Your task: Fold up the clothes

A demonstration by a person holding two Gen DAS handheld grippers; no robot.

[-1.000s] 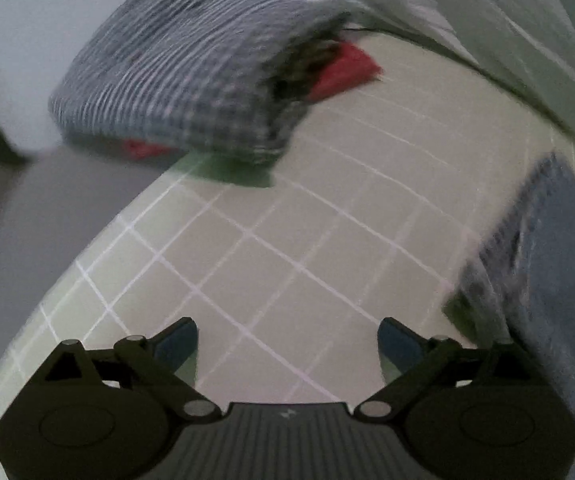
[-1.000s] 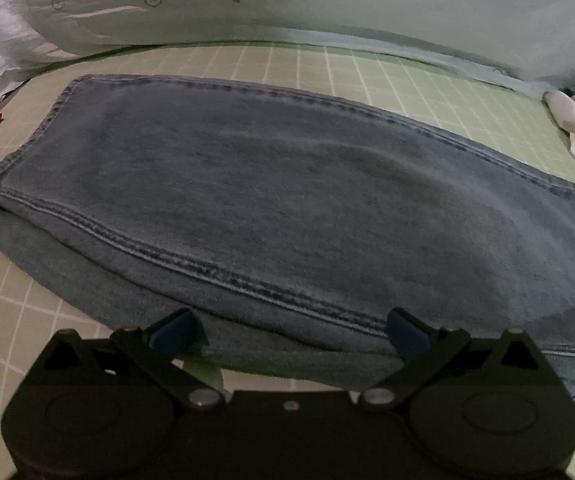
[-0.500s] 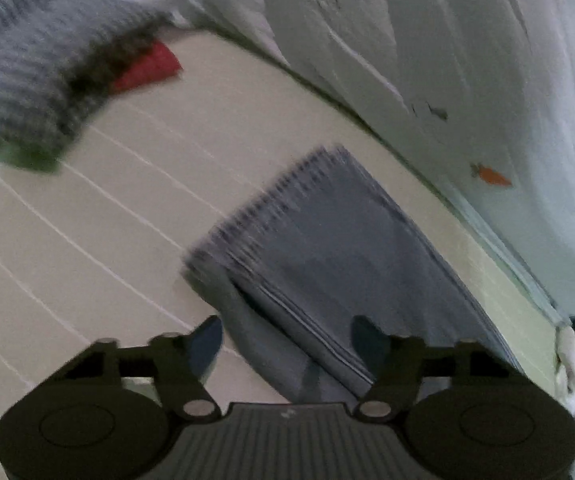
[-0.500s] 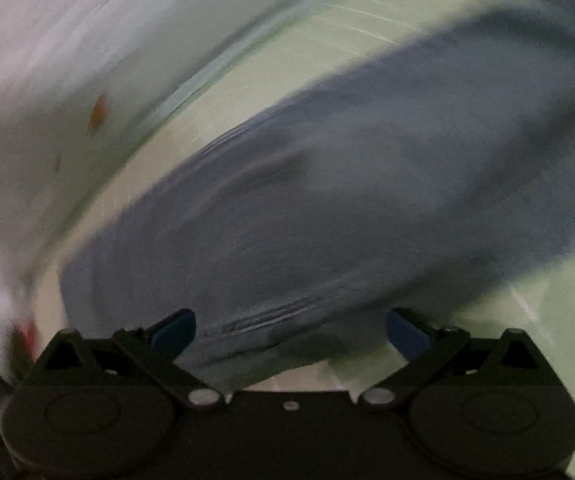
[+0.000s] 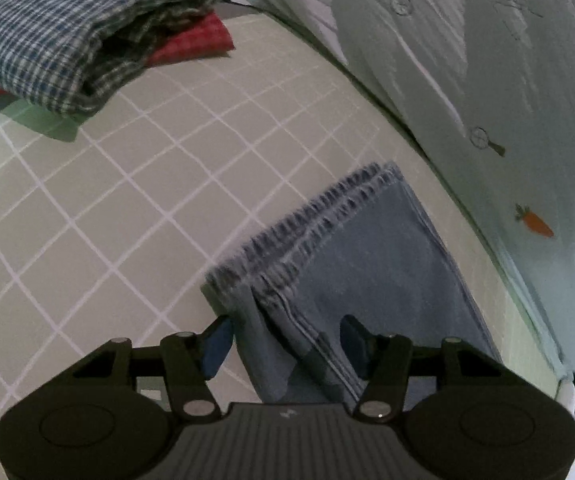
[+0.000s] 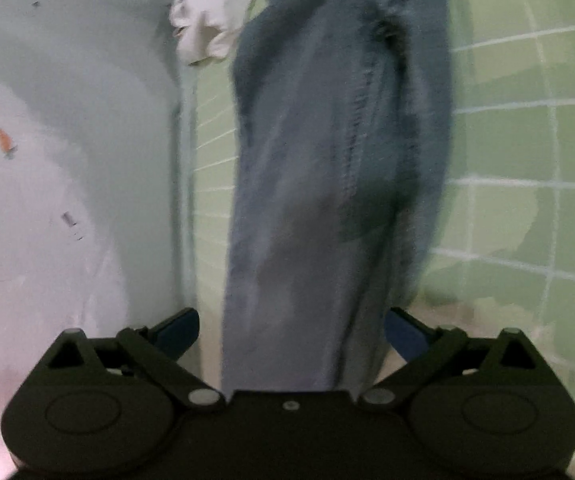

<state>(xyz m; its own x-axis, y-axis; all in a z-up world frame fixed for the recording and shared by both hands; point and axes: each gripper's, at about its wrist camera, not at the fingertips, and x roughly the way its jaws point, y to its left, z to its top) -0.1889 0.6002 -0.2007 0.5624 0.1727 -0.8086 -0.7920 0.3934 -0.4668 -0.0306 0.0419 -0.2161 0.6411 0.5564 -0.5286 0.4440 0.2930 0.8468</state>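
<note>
Blue jeans [image 5: 367, 264] lie folded lengthwise on the green grid mat [image 5: 127, 208], hems toward the far left. My left gripper [image 5: 285, 346] is open, its fingers straddling the near edge of the jeans close to the hems. In the right wrist view the jeans [image 6: 327, 160] run away from me as a long strip. My right gripper [image 6: 291, 334] is open with the denim between its two fingers.
A folded blue checked shirt [image 5: 59, 36] lies on a red garment [image 5: 199, 38] at the mat's far left. A pale sheet with carrot prints [image 5: 507, 80] borders the mat. A crumpled white garment [image 6: 207, 20] lies beyond the jeans.
Both grippers have swung round to the jeans: the left from the checked shirt to the hem end, the right from facing the side of the jeans to looking along their length.
</note>
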